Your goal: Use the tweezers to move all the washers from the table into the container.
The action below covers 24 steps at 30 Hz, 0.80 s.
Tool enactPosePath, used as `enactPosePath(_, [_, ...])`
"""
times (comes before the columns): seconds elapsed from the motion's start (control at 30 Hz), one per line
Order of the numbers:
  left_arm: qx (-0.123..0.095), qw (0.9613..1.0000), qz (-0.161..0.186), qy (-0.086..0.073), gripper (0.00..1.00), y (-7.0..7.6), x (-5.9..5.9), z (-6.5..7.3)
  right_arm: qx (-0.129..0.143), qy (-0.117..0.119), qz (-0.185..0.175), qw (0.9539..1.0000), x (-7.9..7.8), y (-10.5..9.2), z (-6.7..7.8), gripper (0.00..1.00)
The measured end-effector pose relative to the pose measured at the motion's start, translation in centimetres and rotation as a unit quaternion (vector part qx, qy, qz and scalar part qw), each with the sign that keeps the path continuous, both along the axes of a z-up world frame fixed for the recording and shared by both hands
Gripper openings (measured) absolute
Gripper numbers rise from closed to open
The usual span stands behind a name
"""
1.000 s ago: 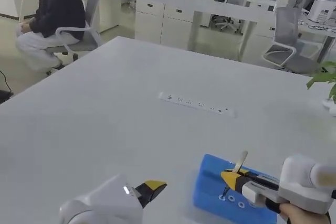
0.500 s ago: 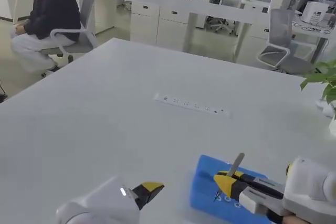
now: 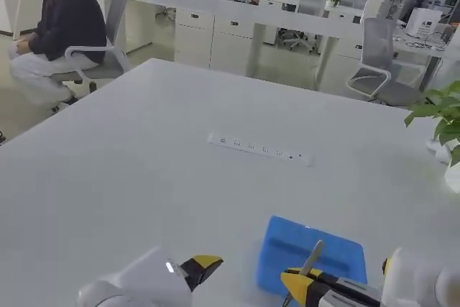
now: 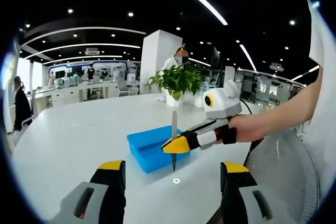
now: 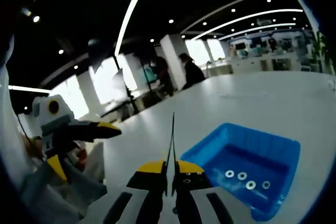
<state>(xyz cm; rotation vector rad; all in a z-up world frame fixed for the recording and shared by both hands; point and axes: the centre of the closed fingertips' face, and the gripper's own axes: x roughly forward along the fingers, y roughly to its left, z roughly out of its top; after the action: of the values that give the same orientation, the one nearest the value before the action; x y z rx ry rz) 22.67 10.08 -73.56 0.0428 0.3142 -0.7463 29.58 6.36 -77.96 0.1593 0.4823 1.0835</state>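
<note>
At the near edge of the counter (image 3: 144,177), the right gripper (image 4: 181,144) is clamped on the tweezers (image 4: 174,129), jaws shut around the mid-length of the tool.

1. Tweezers: in the left gripper view the long axis stands close to upright. The fine tip points down at the counter and the blunt end rises above the yellow jaw tips. In the right gripper view the tool shows as a thin line rising from between the shut jaws.
2. Washer (image 4: 176,181): one lies flat on the counter, just below the tweezers' tip and just beside the container (image 4: 142,153). Whether tip and washer touch cannot be told.
3. Container: blue, open-topped, resting on the counter. Four washers (image 5: 242,176) lie in a loose row on its floor.
4. Left gripper (image 4: 173,167): jaws wide apart, holding nothing, low over the counter, facing the right gripper and the container.
5. Surroundings: a white power strip (image 3: 259,149) lies further back on the counter, well apart from the container. A potted plant (image 4: 176,80) stands beyond the container.
</note>
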Motion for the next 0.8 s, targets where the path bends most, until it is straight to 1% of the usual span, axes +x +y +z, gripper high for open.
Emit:
enactPosePath(0.1, [0.001, 1.0, 0.001, -0.001, 0.74, 0.0, 0.0, 0.0, -0.001, 0.007, -0.005, 1.0, -0.1, -0.1, -0.6, 0.04])
enactPosePath(0.2, [0.0, 1.0, 0.002, -0.001, 0.74, 0.1, 0.1, 0.0, -0.01, 0.017, -0.012, 0.9997, 0.0, -0.5, -1.6, 0.04])
enactPosePath(0.3, [0.0, 1.0, 0.003, -0.001, 0.74, 0.1, 0.1, 0.0, -0.01, 0.027, -0.012, 0.9995, -0.1, -0.6, -2.2, 0.04])
enactPosePath(0.43, [0.002, 1.0, 0.001, 0.0, 0.73, 0.1, 0.1, -0.1, -0.023, 0.029, -0.007, 0.9993, -0.2, -0.5, -3.2, 0.04])
enactPosePath(0.67, [0.005, 1.0, -0.001, 0.002, 0.73, 0.1, 0.0, -0.3, -0.031, 0.034, -0.002, 0.999, -0.5, -0.1, -4.2, 0.05])
enactPosePath(0.7, [0.006, 1.0, -0.001, 0.002, 0.73, 0.1, 0.0, -0.3, -0.026, 0.032, -0.005, 0.9991, -0.4, -0.1, -4.1, 0.05])
enactPosePath(0.8, [0.009, 1.0, -0.002, 0.003, 0.73, 0.1, 0.0, -0.4, -0.027, 0.03, -0.003, 0.9992, -0.4, 0.0, -4.1, 0.04])
